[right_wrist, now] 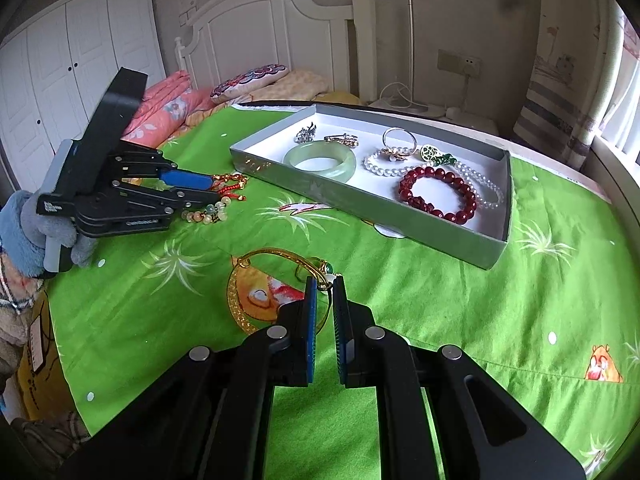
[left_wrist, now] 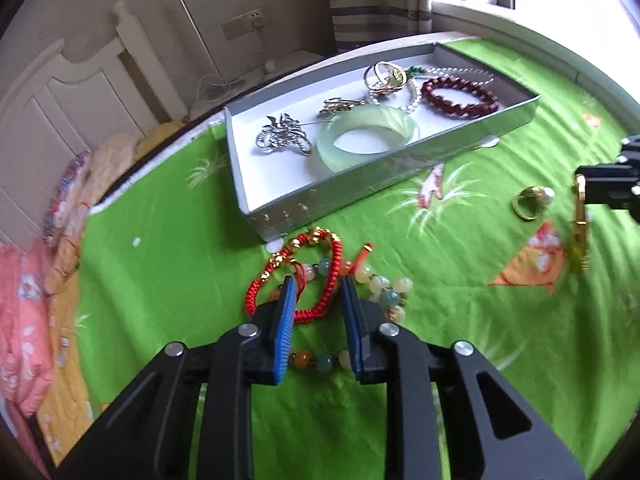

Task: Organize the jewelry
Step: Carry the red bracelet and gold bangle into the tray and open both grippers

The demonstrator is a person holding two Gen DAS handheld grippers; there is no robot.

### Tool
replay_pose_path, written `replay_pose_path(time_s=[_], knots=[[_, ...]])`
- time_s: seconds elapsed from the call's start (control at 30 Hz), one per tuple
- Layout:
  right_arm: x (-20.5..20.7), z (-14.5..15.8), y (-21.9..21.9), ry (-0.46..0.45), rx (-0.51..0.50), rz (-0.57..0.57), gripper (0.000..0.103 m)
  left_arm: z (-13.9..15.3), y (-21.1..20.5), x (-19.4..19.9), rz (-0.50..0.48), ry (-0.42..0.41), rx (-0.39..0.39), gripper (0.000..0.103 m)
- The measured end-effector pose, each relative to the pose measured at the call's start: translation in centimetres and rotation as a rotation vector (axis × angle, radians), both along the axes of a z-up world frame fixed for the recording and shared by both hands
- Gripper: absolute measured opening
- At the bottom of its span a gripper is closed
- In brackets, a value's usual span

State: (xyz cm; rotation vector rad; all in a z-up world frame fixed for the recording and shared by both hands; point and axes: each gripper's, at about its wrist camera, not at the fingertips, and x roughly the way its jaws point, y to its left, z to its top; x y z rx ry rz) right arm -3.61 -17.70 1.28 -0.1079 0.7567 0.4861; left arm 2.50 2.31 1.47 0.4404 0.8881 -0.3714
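On the green bedsheet lies a red cord bracelet (left_wrist: 320, 240) with gold beads, overlapping a pastel bead bracelet (left_wrist: 384, 290). My left gripper (left_wrist: 318, 284) straddles part of the red cord. A visible gap remains between its blue pads, and the cord lies loose between them. From the right wrist view, the left gripper (right_wrist: 216, 188) reaches those bracelets (right_wrist: 230, 186) from the left. My right gripper (right_wrist: 325, 280) is shut on a thin gold bangle (right_wrist: 276, 256) with a green stone. In the left wrist view the gold bangle (left_wrist: 581, 232) hangs from the right gripper (left_wrist: 580, 188).
A shallow grey box (left_wrist: 360, 196) holds a jade bangle (left_wrist: 326, 140), a dark red bead bracelet (left_wrist: 460, 110), a pearl necklace, a silver brooch (left_wrist: 284, 136) and rings. A gold pearl ring (left_wrist: 528, 202) lies on the sheet. Pillows and headboard stand behind.
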Motion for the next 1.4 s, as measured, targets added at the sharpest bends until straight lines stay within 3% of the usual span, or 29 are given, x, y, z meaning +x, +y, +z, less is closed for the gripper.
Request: replay_pose_path(time_s=[0.33, 0.43, 0.5, 0.57, 0.6, 0.63, 0.73, 0.97, 1.4], knots=[[0.1, -0.1, -0.1, 0.004, 0.006, -0.005, 0.01, -0.2, 0.2, -0.3, -0.016, 0.024, -0.035, 0.025], [0.1, -0.1, -0.2, 0.006, 0.009, -0.005, 0.01, -0.1, 0.1, -0.6, -0.012, 0.018, -0.035, 0.038], [0.2, -0.1, -0.2, 0.008, 0.01, -0.004, 0.01, -0.3, 0.0, -0.7, -0.015, 0.018, -0.026, 0.039], [0.1, -0.1, -0.2, 0.007, 0.011, -0.005, 0.01, -0.3, 0.0, -0.5, -0.015, 0.043, -0.044, 0.034], [0.2, -0.1, -0.2, 0.007, 0.01, -0.005, 0.01, -0.2, 0.2, -0.3, -0.021, 0.072, -0.076, 0.022], [0.2, -0.1, -0.2, 0.006, 0.011, -0.007, 0.01, -0.2, 0.5, -0.2, -0.032, 0.101, -0.116, 0.018], [0.1, -0.1, -0.3, 0.005, 0.015, -0.009, 0.01, -0.3, 0.5, -0.2, -0.02, 0.087, -0.117, 0.007], [0.0, 0.0, -0.4, -0.009, 0.018, -0.018, 0.01, 1.7, 1.2, -1.4, -0.004, 0.021, -0.208, 0.006], [0.2, 2.5, -1.4, -0.075, 0.026, -0.052, 0.01, 7.3, 1.3, -2.5, -0.006, -0.088, -0.262, 0.006]])
